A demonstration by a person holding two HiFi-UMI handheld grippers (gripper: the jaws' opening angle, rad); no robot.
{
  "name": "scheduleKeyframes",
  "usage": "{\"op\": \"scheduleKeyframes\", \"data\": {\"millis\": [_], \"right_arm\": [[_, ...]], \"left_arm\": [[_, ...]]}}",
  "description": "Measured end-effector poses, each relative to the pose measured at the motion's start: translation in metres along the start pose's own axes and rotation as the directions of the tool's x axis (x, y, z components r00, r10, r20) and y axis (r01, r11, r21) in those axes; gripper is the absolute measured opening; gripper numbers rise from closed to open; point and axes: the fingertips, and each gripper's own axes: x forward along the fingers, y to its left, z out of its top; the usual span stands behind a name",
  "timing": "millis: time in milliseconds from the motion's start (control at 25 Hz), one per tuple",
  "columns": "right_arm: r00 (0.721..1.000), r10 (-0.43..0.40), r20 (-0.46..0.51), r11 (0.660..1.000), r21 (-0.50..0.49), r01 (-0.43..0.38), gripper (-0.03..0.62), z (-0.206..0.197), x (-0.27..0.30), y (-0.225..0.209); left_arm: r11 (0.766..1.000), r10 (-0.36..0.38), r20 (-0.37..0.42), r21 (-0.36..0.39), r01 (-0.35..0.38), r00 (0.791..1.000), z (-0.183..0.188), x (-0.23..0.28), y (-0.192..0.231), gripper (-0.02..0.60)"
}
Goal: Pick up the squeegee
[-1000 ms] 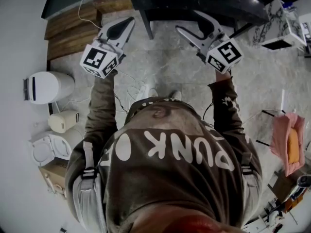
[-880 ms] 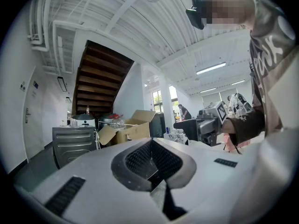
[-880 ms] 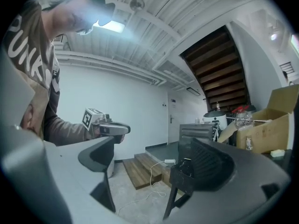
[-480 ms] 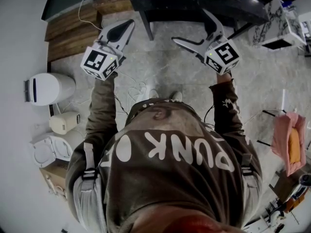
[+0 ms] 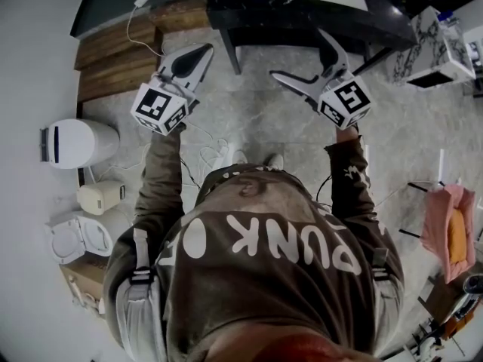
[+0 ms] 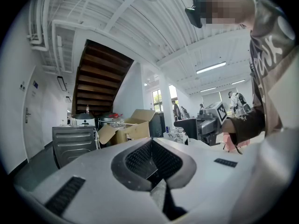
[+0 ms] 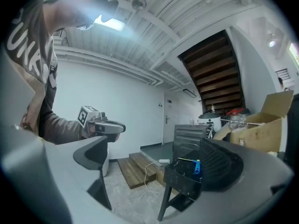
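Indoors, a person in a brown printed sweatshirt (image 5: 264, 240) is standing on a grey marbled floor (image 5: 256, 111) and holding two grippers out level ahead of the body. The left gripper (image 5: 204, 50) is pointing forward with its jaws pressed together and nothing caught between them. The right gripper (image 5: 298, 53) is held just short of a dark table (image 5: 317, 17), its jaws spread wide and gripping nothing.

The squeegee (image 7: 196, 166), with its blue handle, is lying on top of that table, well apart from both grippers. In the right gripper view it is showing through the gap between the spread jaws, closer to the right-hand one.

Wooden steps (image 5: 113, 51) are sitting beside the table on the person's left. A white cable (image 5: 215, 145) is trailing across the floor near the person's feet. An open cardboard box (image 7: 261, 125) is standing beyond the table, under a dark staircase (image 7: 215, 73).
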Motion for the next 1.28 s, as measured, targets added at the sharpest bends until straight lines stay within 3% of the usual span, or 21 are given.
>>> {"op": "scheduleKeyframes", "data": {"millis": [760, 1040, 1280], "right_arm": [[0.999, 0.028, 0.042, 1.000, 0.012, -0.028, 0.595, -0.004, -0.067, -0.007], [0.999, 0.012, 0.046, 1.000, 0.015, -0.012, 0.595, -0.011, -0.063, -0.024], [0.999, -0.010, 0.033, 1.000, 0.015, 0.010, 0.595, -0.022, -0.033, -0.056]], "left_arm": [[0.997, 0.067, -0.026, 0.029, -0.066, 0.997, 0.013, 0.012, -0.065, 0.003], [0.998, 0.060, -0.029, 0.033, -0.059, 0.998, 0.006, 0.026, -0.057, 0.003], [0.998, 0.055, -0.025, 0.026, -0.054, 0.998, -0.006, 0.049, -0.018, 0.003]]}}
